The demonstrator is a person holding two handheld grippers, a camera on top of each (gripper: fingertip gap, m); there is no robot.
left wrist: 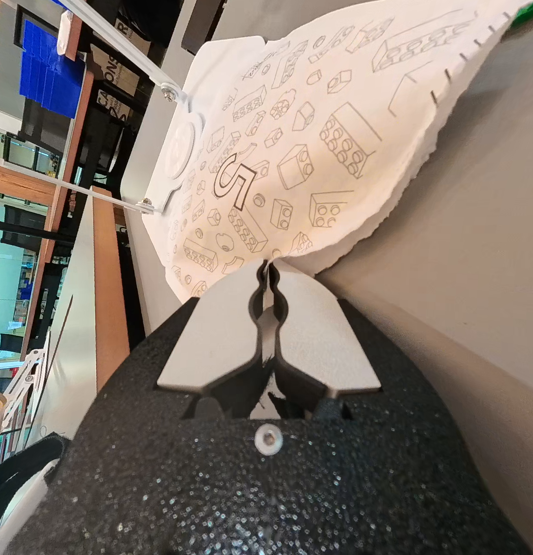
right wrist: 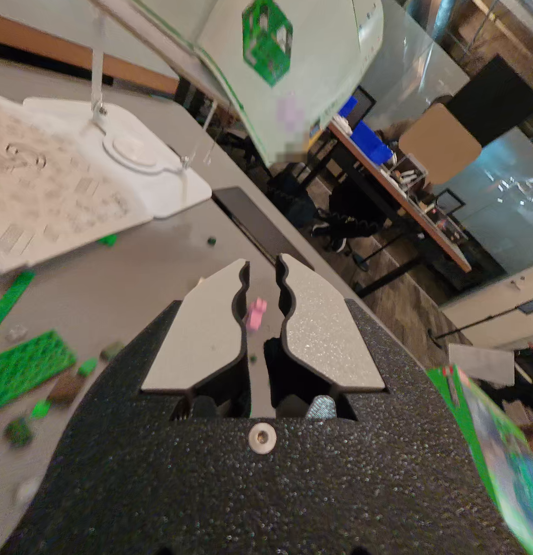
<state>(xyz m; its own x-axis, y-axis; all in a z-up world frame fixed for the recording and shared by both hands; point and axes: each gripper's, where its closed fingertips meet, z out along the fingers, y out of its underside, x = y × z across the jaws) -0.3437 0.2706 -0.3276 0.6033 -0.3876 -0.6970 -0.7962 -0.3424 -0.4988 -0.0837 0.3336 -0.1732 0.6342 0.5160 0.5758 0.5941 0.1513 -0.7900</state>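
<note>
Left gripper (left wrist: 268, 265) pinching printed paper bag (left wrist: 289, 156); right gripper (right wrist: 262, 265) parted.

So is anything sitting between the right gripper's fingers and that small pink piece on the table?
Nothing visible. In the right wrist view the pink piece shows in the open gap of the right gripper, lying on the grey table with no other part in between. The green pieces lie off to the side.
</note>
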